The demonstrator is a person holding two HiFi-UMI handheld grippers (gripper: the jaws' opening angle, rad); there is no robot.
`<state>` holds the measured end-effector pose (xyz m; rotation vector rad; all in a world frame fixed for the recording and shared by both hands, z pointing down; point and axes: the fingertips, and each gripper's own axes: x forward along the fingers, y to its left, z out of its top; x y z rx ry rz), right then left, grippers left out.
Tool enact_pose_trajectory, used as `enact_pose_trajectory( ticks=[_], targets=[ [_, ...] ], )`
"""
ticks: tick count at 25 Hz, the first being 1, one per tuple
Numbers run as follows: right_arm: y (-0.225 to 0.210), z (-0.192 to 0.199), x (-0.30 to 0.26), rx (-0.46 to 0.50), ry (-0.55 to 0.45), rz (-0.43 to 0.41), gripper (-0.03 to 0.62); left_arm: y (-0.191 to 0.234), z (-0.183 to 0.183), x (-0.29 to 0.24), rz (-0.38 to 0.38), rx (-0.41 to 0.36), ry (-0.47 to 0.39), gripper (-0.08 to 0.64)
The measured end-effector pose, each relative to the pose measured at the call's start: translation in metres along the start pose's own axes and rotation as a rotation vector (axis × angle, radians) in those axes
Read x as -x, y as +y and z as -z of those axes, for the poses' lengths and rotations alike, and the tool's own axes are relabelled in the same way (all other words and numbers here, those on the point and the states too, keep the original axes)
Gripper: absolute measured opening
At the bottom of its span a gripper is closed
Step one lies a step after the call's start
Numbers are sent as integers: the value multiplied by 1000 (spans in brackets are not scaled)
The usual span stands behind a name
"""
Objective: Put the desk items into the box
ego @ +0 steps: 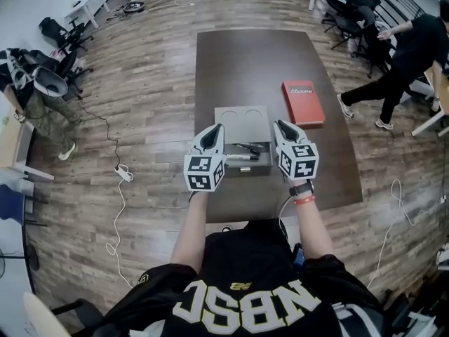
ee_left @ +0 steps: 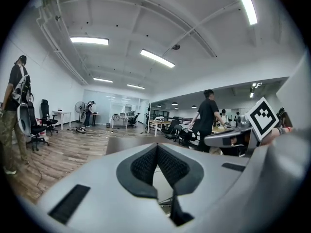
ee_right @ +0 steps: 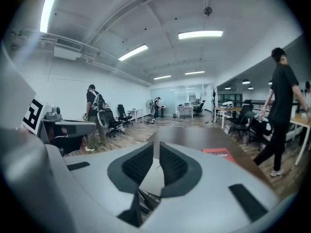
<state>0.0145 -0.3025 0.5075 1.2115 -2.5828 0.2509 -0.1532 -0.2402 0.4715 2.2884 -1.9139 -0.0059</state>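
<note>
A: Looking for the box (ego: 243, 171) first.

B: Sitting open at the centre of the head view, on the table (ego: 252, 62), with the lid (ego: 241, 121) on the side toward the top of the frame.

A: Holding anything?

B: Holding pens (ego: 247, 148), lying crosswise in the lower half. Not managing to count them.

A: Checking the left gripper (ee_left: 157, 147) now.

B: Hovering over the box's left edge in the head view, pointing toward the top of the frame. Pressing the pads (ee_left: 143, 166) together at the tips in the left gripper view, gripping nothing.

A: Turning to the right gripper (ee_right: 159, 149).

B: Hovering over the box's right edge, level with the left one. Showing a thin slit between the pads (ee_right: 138, 164) in the right gripper view, so nearly closed but not quite, with nothing in the slit.

A: Spotting anything else on the table?

B: Seeing a red book (ego: 303, 102), lying flat to the right of the box, apart from it, near the table's right edge.

A: Looking past the table.

B: Seeing wood floor (ego: 154, 83) all round, with a white cable (ego: 123, 174) trailing to the left of the table and chairs (ego: 59, 32) in the upper left and upper right. Noticing a person (ego: 410, 51) in black striding at the upper right, and another standing at the left edge, beside the chairs.
</note>
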Motion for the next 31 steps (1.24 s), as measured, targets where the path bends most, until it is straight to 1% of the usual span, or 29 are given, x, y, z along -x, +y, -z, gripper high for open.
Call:
enact_pose_trajectory(
  ticks=[5,9,11,18,23,25,28,31],
  targets=[
    [-1,-5,9,-46,-50,65,9,14,-11,3,-36,9,-49,8],
    [-7,-5,15,-72,-86,119,9,15,-11,3,-37,9,-65,8],
    [-8,-5,16,-73,-91,127,9,14,-11,2,-36,7,-72,8],
    [-2,-6,17,-67,-89,115,9,18,-12,8,-50,16,-92,9],
    [7,-6,11,-32,-85,106,9,23,-11,10,-51,27,-92,8],
    [10,-7,10,-27,-85,97,9,21,-10,10,-40,27,-90,8],
    [21,-5,7,-33,-77,53,9,21,-9,9,-29,43,-77,9],
    [38,1,3,-56,-61,-23,9,30,-11,9,-46,103,-69,9]
  ],
)
